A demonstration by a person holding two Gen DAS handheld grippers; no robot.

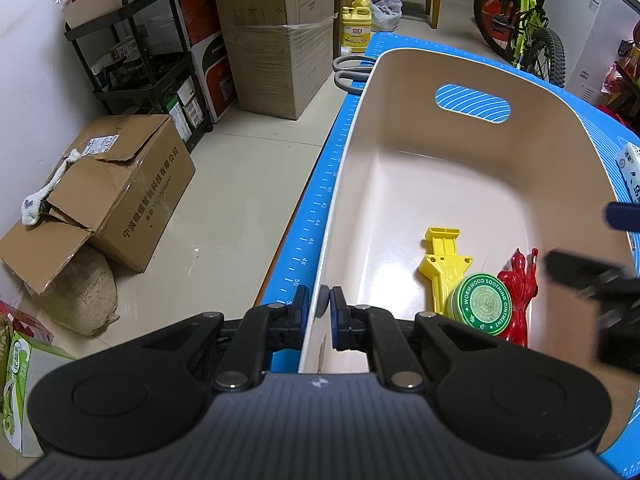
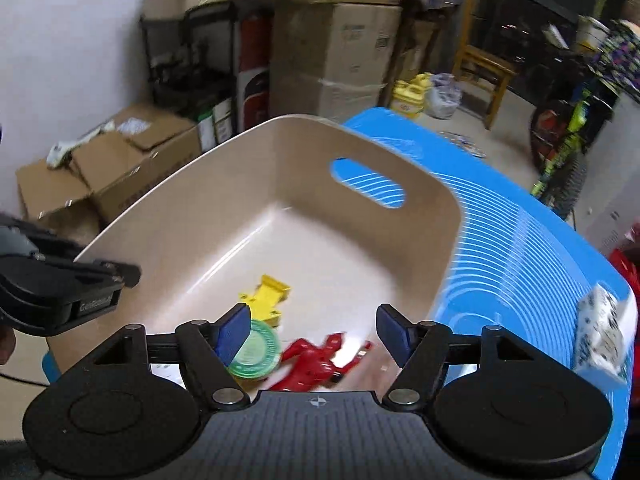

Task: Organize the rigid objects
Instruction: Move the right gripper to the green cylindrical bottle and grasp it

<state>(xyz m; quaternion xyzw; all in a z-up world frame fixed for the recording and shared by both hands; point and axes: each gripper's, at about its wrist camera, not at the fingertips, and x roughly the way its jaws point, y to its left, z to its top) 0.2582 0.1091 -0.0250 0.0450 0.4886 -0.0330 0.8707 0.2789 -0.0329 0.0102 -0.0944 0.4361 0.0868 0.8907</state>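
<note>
A beige plastic bin [image 1: 400, 184] [image 2: 248, 220] with a handle slot stands on a blue mat [image 1: 316, 216]. On its floor lie a yellow plastic piece [image 1: 442, 264] [image 2: 268, 296], a round green ointment tin [image 1: 482, 304] [image 2: 256, 346] and a red toy figure [image 1: 520, 292] [image 2: 316, 360]. My left gripper [image 1: 319, 306] [image 2: 100, 284] is shut on the bin's near left rim. My right gripper [image 2: 314, 328] hangs open over the bin's near right corner, above the red figure, with nothing between its pads; the view is motion-blurred. In the left wrist view it shows blurred at the right edge [image 1: 592, 240].
A white and blue carton [image 1: 632, 176] [image 2: 600, 332] lies on the mat right of the bin. Grey-handled scissors [image 1: 352, 72] lie past the bin's far left corner. Cardboard boxes [image 1: 132, 196], a black shelf [image 1: 140, 60] and a bicycle [image 1: 528, 20] stand on the floor beyond.
</note>
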